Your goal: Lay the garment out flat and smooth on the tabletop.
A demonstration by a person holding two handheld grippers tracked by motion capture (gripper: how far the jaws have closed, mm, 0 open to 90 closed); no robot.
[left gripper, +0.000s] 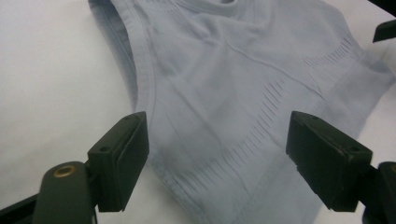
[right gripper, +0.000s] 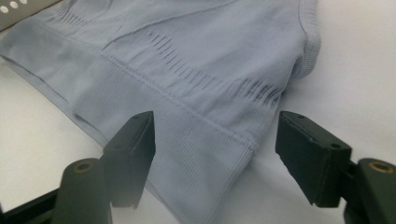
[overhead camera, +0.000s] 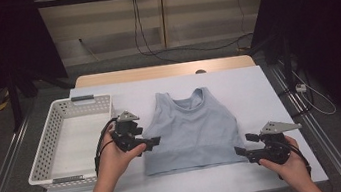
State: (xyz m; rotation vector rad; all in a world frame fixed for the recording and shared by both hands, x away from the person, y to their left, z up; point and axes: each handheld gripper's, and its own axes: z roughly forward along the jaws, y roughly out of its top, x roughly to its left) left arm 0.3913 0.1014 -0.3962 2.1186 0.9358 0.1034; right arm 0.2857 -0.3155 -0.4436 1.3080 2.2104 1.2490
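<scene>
Your forearms come in from the bottom edge of the high view, one tool in each hand. At lower left of centre, your left tool (overhead camera: 151, 142) stands with its jaws wide and empty at the left side seam of the pale blue ribbed sleeveless knit top (overhead camera: 191, 128), which lies flat mid-frame on the white desk (overhead camera: 253, 89). The white perforated plastic basket (overhead camera: 45, 154) sits just left of that hand; a careless swing could knock its rim. At lower right, your right tool (overhead camera: 242, 145) is also spread wide, nothing gripped, at the hem corner. Close too shallow and you may pinch just one layer, so the top would sag or slip. Uneven pulls would bunch the fabric.
</scene>
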